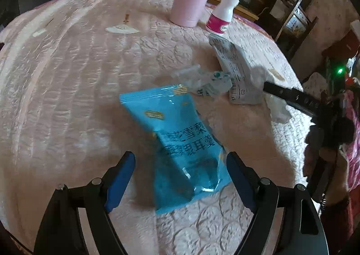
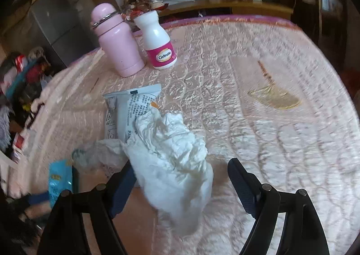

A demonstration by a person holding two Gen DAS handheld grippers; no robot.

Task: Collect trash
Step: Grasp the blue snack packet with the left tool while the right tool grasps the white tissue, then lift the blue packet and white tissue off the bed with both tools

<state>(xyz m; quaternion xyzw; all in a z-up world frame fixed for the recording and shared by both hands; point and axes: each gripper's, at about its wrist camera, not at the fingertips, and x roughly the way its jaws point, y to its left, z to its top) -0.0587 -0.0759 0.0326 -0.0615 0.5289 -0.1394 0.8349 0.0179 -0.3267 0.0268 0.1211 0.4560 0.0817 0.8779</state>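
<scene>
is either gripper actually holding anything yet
No. Both are open: the left gripper straddles the blue plastic packet, the right gripper straddles the crumpled white tissue.

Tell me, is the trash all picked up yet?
Not yet. Nothing looks collected so far. The open left gripper straddles the blue plastic snack packet, and the open right gripper straddles the crumpled white tissue; neither is gripped. The grey printed wrapper and clear crinkled plastic wrapper also lie on the pink quilted cloth.
</scene>
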